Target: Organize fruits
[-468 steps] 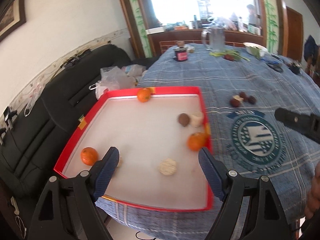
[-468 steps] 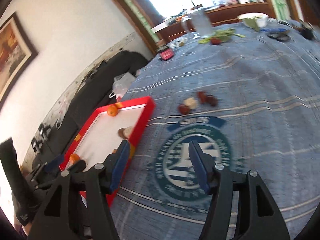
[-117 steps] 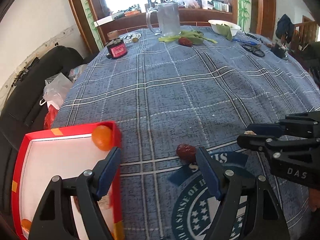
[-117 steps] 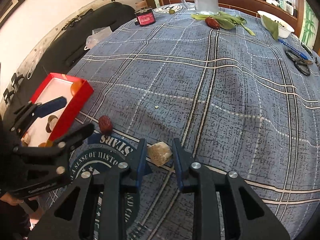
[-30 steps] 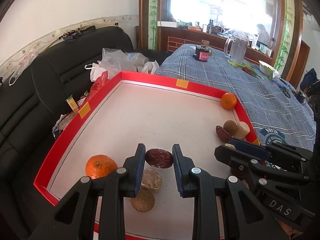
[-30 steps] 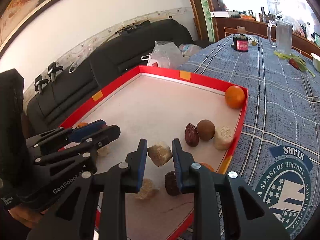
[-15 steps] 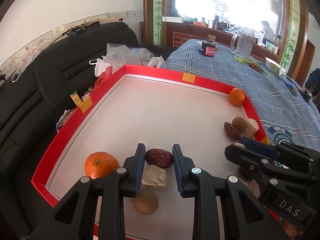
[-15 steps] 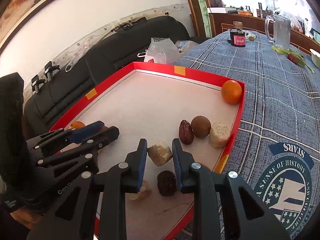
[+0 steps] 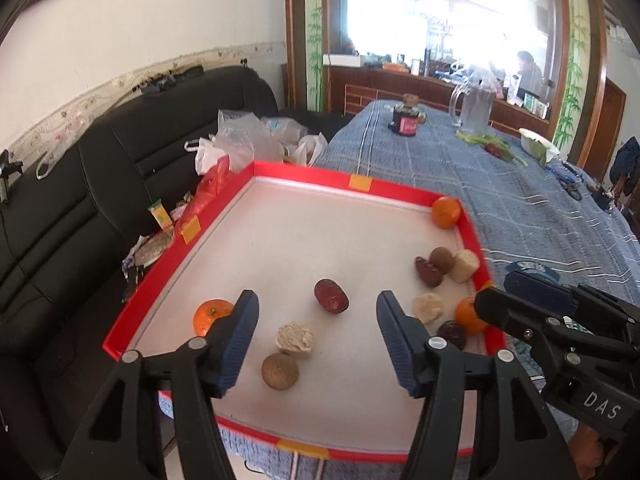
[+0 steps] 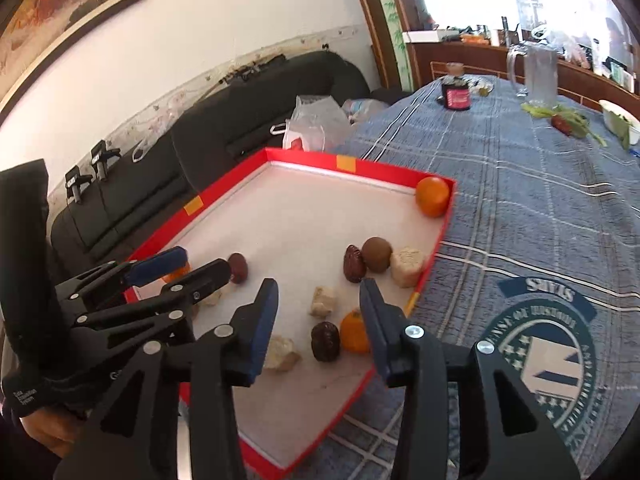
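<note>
Red tray (image 9: 304,170), three oranges (image 9: 446,211), three dates (image 9: 330,296)

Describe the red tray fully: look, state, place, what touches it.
The red tray is a shallow rectangular box lid, seemingly cardboard, with low red walls, a white floor and orange tape patches on its rim. It lies flat on the blue plaid tablecloth, beside the black sofa. Oranges, dark dates and pale lumps rest inside; neither gripper touches it.

Red-rimmed tray (image 9: 472,236) with a white floor and small orange tape patches on its walls; in it bright orange mandarins (image 9: 446,211), dark maroon dates (image 9: 330,296) and pale beige lumps (image 9: 294,340); beside the tray, a blue-grey tablecloth (image 10: 532,208) checked with white lines
</note>
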`<move>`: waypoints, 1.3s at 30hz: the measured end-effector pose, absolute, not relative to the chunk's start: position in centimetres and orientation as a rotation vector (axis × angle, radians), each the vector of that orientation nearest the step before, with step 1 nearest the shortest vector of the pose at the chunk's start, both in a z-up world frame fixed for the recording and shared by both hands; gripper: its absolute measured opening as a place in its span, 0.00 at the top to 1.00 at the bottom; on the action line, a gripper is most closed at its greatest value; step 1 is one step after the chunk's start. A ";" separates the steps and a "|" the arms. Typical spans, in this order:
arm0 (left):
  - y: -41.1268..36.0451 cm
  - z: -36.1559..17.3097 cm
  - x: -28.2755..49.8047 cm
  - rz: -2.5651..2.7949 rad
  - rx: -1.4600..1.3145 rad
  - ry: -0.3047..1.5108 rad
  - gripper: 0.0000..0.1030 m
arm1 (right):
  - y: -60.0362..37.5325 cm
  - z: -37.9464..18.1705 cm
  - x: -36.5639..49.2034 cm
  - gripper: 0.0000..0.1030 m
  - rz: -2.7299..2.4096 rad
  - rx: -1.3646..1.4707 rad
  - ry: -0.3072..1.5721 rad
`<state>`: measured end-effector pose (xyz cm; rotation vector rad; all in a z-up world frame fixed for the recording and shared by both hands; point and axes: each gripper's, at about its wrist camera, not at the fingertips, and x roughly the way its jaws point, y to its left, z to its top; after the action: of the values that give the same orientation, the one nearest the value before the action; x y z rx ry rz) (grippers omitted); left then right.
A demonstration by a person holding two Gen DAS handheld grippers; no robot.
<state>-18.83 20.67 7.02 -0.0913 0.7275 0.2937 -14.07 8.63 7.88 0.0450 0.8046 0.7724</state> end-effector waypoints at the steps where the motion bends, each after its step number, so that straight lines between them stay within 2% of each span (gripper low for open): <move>1: 20.3 7.3 -19.1 0.295 -0.084 0.721 0.34 | 8.2 8.1 -14.3 0.54 0.769 0.050 0.798; 2: 19.9 7.6 -19.4 0.297 -0.076 0.714 0.29 | 7.7 8.3 -14.6 0.54 0.763 0.057 0.790; 6: 18.4 8.7 -20.4 0.297 -0.048 0.688 0.23 | 5.4 9.4 -15.8 0.49 0.732 0.083 0.755; 11: 16.7 9.9 -21.8 0.294 -0.025 0.666 0.21 | 3.1 10.8 -17.5 0.42 0.698 0.097 0.704; 16: 15.7 11.0 -23.7 0.296 -0.012 0.638 0.19 | 0.9 12.6 -19.6 0.27 0.658 0.118 0.639; 19: 15.3 11.7 -25.0 0.292 -0.015 0.612 0.15 | -0.2 13.5 -20.7 0.21 0.643 0.127 0.607; 21: 15.0 12.0 -26.1 0.282 -0.018 0.590 0.12 | -0.7 14.1 -21.7 0.19 0.630 0.127 0.592; 28: 14.3 13.4 -29.0 0.278 0.001 0.525 0.09 | -2.2 15.5 -24.6 0.15 0.590 0.132 0.554; 30: 14.4 13.6 -29.9 0.278 -0.006 0.509 0.00 | -2.5 15.9 -25.4 0.15 0.580 0.139 0.535; 39: 15.0 14.1 -30.6 0.359 0.004 0.463 0.00 | -2.6 16.5 -28.6 0.01 0.554 0.135 0.439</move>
<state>-30.65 15.04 14.13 0.0042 0.4628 0.3591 -28.62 -2.63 16.45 0.1348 0.4392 0.5543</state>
